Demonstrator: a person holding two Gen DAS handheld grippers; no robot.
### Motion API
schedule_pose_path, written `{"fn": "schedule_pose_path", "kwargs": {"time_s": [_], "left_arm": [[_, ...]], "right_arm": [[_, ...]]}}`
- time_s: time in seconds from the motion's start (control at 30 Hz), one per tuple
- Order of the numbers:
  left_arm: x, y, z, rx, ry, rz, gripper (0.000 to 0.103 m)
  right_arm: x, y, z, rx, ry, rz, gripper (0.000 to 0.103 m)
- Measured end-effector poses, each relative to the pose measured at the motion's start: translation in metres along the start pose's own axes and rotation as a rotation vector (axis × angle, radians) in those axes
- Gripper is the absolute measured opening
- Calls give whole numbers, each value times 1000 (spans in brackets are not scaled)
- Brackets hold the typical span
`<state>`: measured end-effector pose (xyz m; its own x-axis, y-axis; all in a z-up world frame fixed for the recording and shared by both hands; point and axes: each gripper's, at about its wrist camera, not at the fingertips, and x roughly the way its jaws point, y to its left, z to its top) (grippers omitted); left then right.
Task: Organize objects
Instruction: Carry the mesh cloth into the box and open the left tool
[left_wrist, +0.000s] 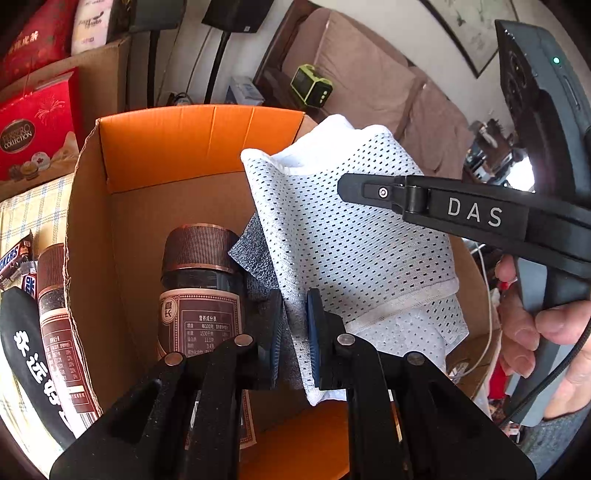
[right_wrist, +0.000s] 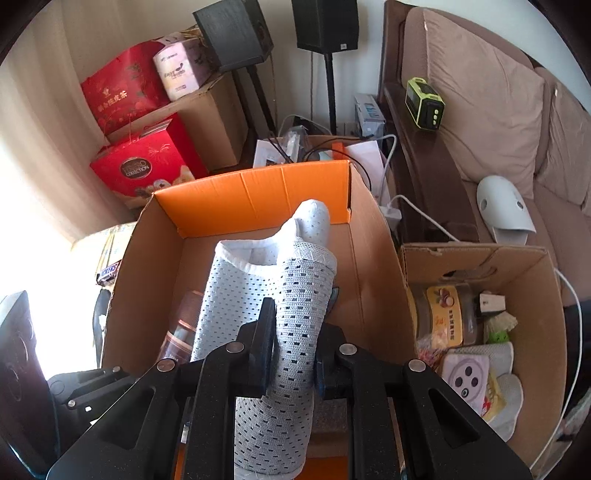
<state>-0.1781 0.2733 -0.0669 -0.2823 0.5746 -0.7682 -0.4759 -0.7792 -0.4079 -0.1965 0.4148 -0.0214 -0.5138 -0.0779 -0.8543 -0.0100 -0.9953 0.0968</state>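
Right wrist view: right gripper (right_wrist: 293, 356) and left gripper (left_wrist: 294, 332) both pinch the perforated mesh sleeve (right_wrist: 295, 295), a soft tube running lengthwise away over the cardboard box (right_wrist: 373, 266).

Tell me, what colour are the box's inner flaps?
Bright orange inner flaps on the brown cardboard box, clearest in the right wrist view.

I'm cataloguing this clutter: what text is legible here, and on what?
"DAS": black right gripper arm.
"FERRERO COLLECTION": red gift box.
"SNICKERS", partly cut off: brown candy wrapper.
Dark jar label: Chinese nutrition table, too small.
Red bag, black pouch: Chinese characters, unread.
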Motion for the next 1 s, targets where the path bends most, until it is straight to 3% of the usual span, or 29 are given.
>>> {"fn": "schedule_pose_path", "kwargs": {"time_s": [0.27, 0.4, 0.5, 0.7, 0.73, 1.0], "left_arm": [[-18, -13, 12, 7, -22, -79, 12], [-15, -21, 14, 20, -19, -84, 12], [-6, -23, 11, 41, -11, -32, 12], [7, -1, 0, 23, 17, 45, 12], [7, 1, 0, 25, 17, 62, 12], [5, 9, -17, 84, 58, 150, 12]], "right_arm": [[-38, 2, 16, -8, 6, -55, 15], [-44, -3, 16, -11, 4, -104, 15], [-29, -5, 9, -21, 11, -124, 16], [13, -16, -10, -8, 43, -153, 34], [13, -17, -11, -5, 35, -154, 39], [-4, -8, -11, 18, -38, -96, 42]]}}
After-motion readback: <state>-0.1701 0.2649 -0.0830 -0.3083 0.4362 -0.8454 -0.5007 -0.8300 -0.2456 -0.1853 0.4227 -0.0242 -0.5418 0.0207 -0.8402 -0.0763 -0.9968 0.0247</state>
